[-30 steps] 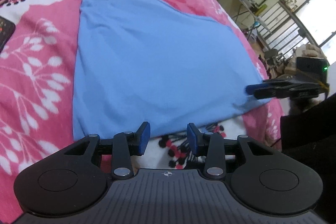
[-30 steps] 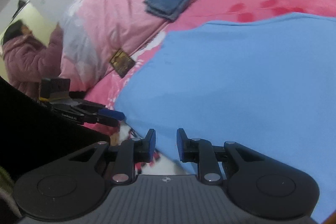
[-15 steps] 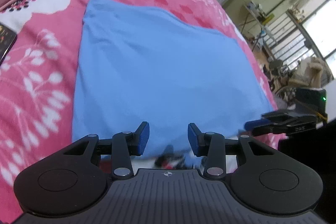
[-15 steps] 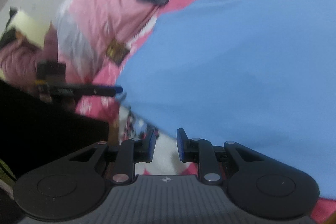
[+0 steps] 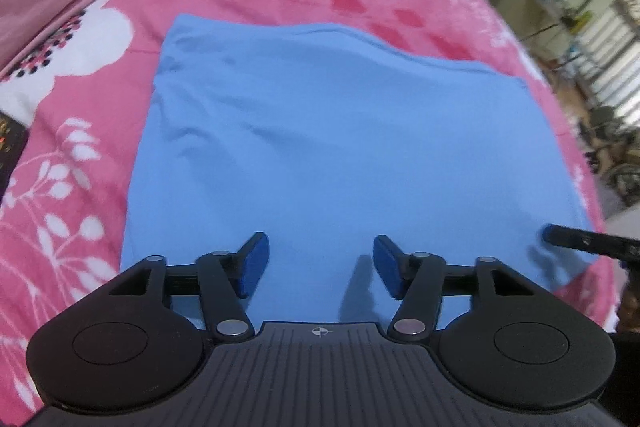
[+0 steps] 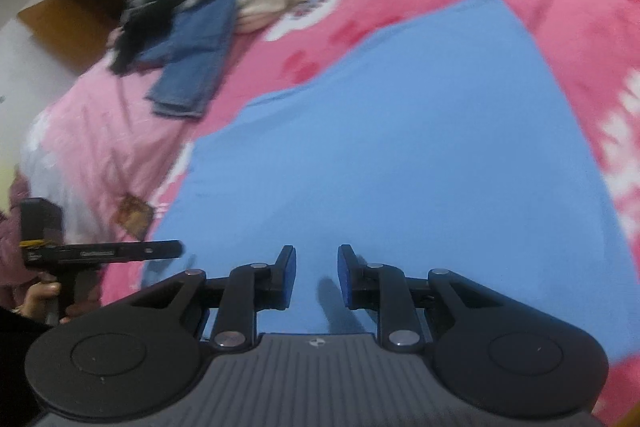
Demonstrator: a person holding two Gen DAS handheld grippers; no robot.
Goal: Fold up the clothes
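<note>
Left wrist: left gripper (image 5: 320, 265) opening, empty, above blue cloth (image 5: 340, 147).

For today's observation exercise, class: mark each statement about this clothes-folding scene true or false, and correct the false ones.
1. The blue garment lies spread flat on a pink floral bedspread. True.
2. The left gripper is clamped on the garment. False: its jaws are opening above the cloth, with nothing pinched.
3. Folded jeans lie on the blue garment. False: they lie apart from it, on the bedspread beside a clothes pile.
4. The right gripper holds nothing. True.
</note>
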